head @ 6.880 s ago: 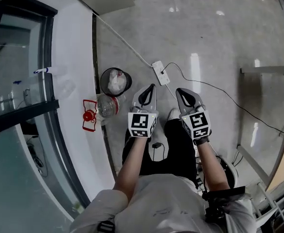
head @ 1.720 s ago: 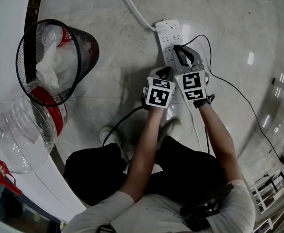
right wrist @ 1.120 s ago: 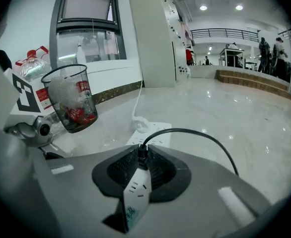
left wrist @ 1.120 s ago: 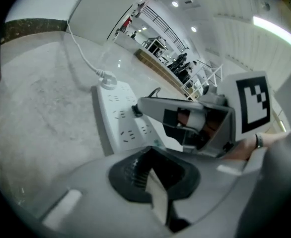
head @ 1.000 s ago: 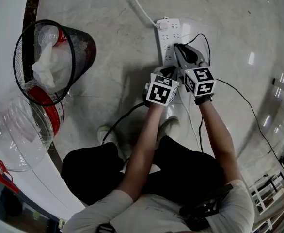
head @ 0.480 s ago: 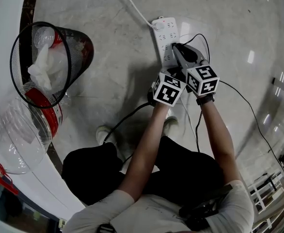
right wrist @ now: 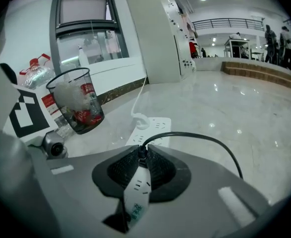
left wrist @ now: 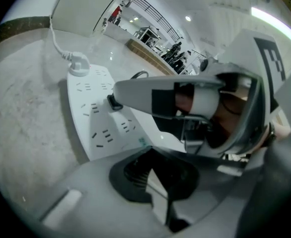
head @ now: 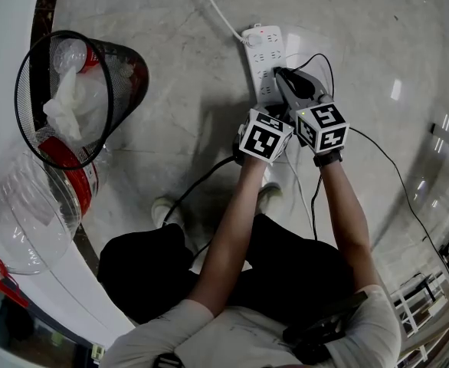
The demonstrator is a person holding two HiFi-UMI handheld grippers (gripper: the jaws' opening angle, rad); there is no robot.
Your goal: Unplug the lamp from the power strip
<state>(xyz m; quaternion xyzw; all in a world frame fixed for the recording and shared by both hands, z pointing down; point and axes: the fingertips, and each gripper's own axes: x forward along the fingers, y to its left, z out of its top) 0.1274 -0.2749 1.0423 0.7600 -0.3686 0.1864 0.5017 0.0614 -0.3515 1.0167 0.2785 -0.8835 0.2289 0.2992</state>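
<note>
The pale stone floor [head: 171, 129] fills the head view, and your own legs and arms cover its lower half from 5 to 7 o'clock. At 8 o'clock a clear water jug [head: 25, 213] lies against the wall, partly cut off by the frame edge. Just above it, at 9 to 10 o'clock, stands a black mesh bin [head: 71, 98] with white paper and a red-labelled item inside; the print is too small to read.

The white power strip [head: 261, 48] lies at 12 o'clock. Its white lead [head: 217, 10] runs off the top edge.

Your right gripper [right wrist: 141, 155] is clenched on the black plug [left wrist: 114, 102], which still sits in a socket on the strip's right side. Its jaws hide most of the plug, so you see only its neck. The thin black cord [head: 362, 140] loops out from the plug and runs away toward 4 o'clock, out of the frame.

Your left gripper [left wrist: 148, 157] sits just left of the right one, at the strip's near end, with its jaws drawn together and holding nothing. In the head view its marker cube hides the tips, and you cannot tell whether they press on the strip.
</note>
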